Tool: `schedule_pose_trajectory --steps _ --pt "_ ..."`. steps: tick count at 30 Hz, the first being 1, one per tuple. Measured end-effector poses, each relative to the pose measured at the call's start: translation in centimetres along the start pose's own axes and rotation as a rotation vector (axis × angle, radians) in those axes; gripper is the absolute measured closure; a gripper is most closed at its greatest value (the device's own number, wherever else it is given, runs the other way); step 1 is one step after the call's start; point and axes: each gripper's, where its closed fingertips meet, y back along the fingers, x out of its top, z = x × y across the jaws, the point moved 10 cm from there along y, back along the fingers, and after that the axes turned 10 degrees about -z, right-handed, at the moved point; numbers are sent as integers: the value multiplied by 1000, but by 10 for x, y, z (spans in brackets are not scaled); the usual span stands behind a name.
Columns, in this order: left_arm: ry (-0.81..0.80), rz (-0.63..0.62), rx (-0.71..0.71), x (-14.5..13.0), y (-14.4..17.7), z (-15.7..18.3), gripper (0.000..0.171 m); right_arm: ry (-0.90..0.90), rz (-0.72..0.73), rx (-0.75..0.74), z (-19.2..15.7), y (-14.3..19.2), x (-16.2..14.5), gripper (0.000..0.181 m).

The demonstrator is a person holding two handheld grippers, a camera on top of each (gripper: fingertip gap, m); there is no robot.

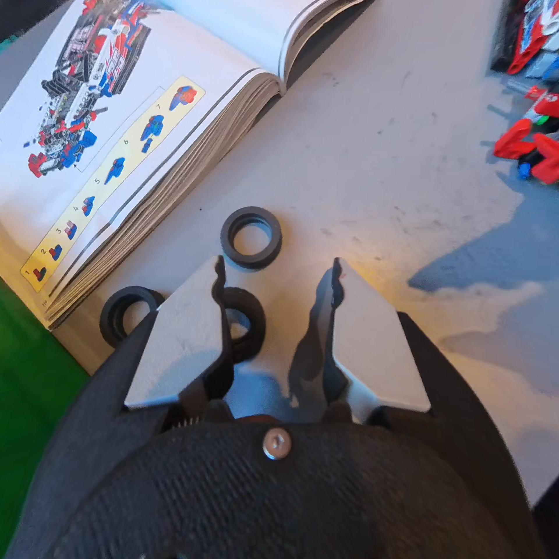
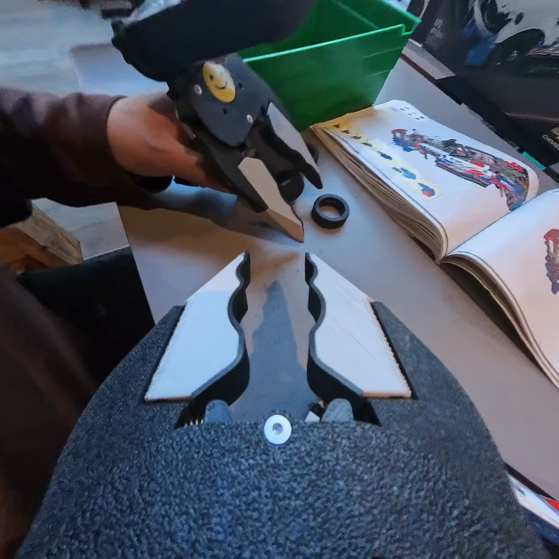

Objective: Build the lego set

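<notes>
The left claw (image 1: 276, 260) tilts down over the table (image 1: 363, 181), jaws spread and empty, beside a black tyre (image 1: 251, 237) near the instruction book (image 1: 121, 136). The right claw (image 2: 276, 257) hovers level, parted, holding nothing.

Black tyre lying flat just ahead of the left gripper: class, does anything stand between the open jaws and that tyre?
Nothing visible does. The tyre lies on bare table just beyond the left gripper. A second tyre sits under its left finger, and the instruction book lies off to the side.
</notes>
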Motion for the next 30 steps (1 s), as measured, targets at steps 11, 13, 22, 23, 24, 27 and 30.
schedule_pose_trajectory --steps 11,13,22,23,24,27,30 --pt "172 146 128 -54 56 23 102 -49 49 123 -53 -33 -1 145" --pt "216 159 200 -67 64 19 102 -48 38 91 -55 -44 3 147" --pt "363 117 293 -108 77 15 103 -122 -158 -22 -1 -140 71 135" --pt "370 117 299 -111 81 14 103 -112 -206 -17 0 -152 72 135" --pt "372 118 309 -114 86 13 103 -99 -262 7 -2 -160 69 142" --pt "376 134 357 -121 105 -1 104 -98 -277 23 -6 -159 61 155" --pt "393 152 391 -124 121 -29 104 -82 -168 -47 -8 -139 59 142"
